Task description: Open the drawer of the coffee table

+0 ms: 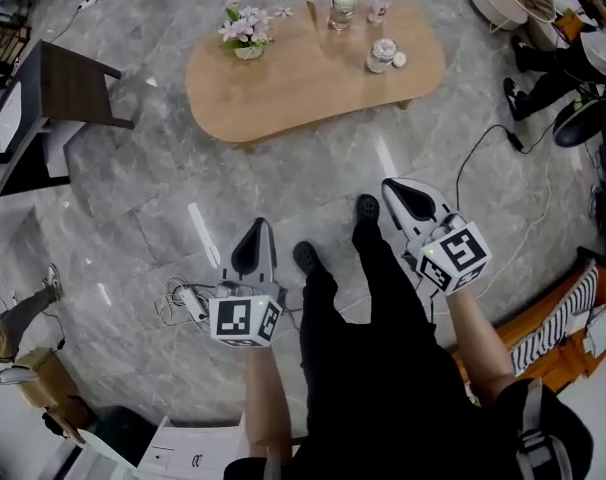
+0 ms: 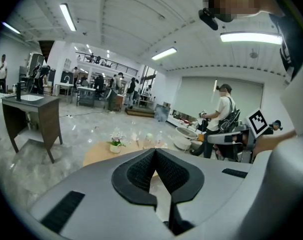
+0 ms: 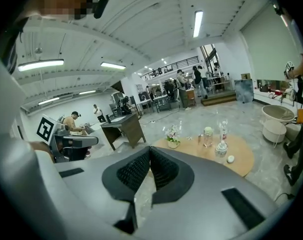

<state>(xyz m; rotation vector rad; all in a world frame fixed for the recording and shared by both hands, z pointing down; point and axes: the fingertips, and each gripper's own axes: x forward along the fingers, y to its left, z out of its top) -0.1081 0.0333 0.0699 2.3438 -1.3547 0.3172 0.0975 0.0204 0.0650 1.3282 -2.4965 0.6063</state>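
Observation:
The coffee table (image 1: 313,78) is a low oval wooden one on the grey floor, well ahead of me; no drawer shows on it in any view. My left gripper (image 1: 260,222) hangs shut and empty over the floor, short of the table's near edge. My right gripper (image 1: 388,184) is also shut and empty, a little closer to the table. In the left gripper view the closed jaws (image 2: 154,150) point at the table (image 2: 99,155). The right gripper view shows its closed jaws (image 3: 149,148) below the tabletop (image 3: 241,156).
On the table stand a flower pot (image 1: 246,32), a jar (image 1: 342,10) and a lidded glass (image 1: 380,56). A dark desk (image 1: 68,88) is at the left. A power strip with cables (image 1: 188,303) lies by my left gripper. My shoes (image 1: 366,208) are between the grippers.

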